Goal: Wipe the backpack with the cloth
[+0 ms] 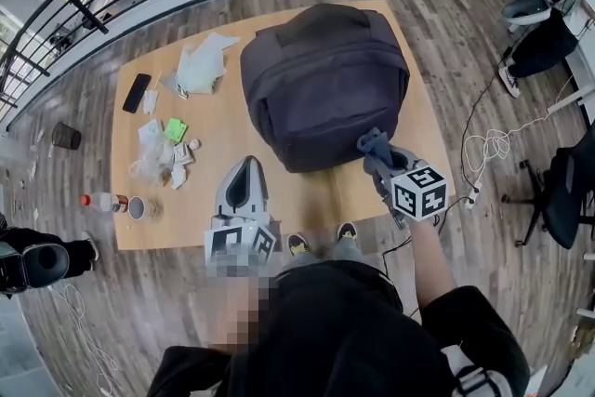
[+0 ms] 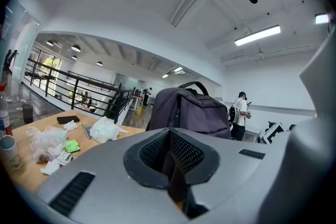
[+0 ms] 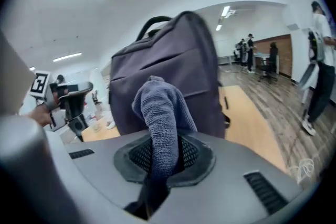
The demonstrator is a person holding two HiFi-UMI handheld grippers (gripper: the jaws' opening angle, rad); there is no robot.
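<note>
Backpack (image 1: 323,84) is our starting point: it is dark and stands in the middle of the wooden table (image 1: 307,200). The two gripper views show its carry handle at the top, so we judge that its long axis is upright and that a broad face is turned to us.

The cloth (image 1: 375,144) is at the near right corner of this bag. It is a grey-blue towel, and the right gripper (image 1: 381,165) has its jaws closed tightly on it, with a folded bulge sticking out ahead of the pads. From this gripper the bag lies straight ahead and a little to the left, very near. We cannot tell if the cloth already touches the fabric.

The left gripper (image 1: 244,181) is beside the bag's near left corner, clearly apart from it, with the jaws closed on nothing. So the right hand is the nearer one, and we think that the wiping falls to it.

The head view shows where both grippers stand around the bag, and also the phone (image 1: 136,92) and the white wrappers (image 1: 200,65) at the left. Only the right gripper view shows the grip on the cloth and the bag's face behind it. The left gripper view shows the bag's other side.
</note>
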